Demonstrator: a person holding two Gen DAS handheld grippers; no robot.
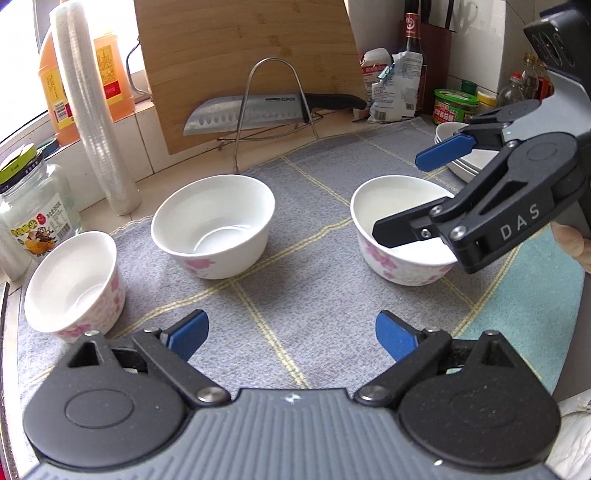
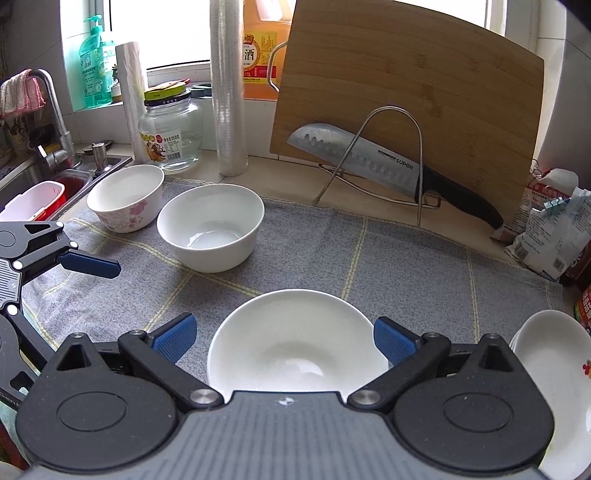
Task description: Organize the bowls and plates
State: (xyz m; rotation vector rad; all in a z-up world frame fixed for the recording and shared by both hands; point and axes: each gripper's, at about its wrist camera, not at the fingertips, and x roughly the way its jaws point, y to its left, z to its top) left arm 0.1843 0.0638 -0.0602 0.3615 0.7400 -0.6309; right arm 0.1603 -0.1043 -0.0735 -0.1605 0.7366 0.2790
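The right gripper has its jaws spread wide around the nearest floral bowl, gripping nothing. The left gripper hangs wide open and empty, the middle bowl ahead of its jaws. A careless close could clip a rim and tip the bowl against the plate stack just beside.

Daylight enters from the window behind the counter, which is overexposed to plain white. The light is soft, so shadows on the grey cloth are weak. Both views are sharp in the middle but bend strongly at the edges, with dark corners.
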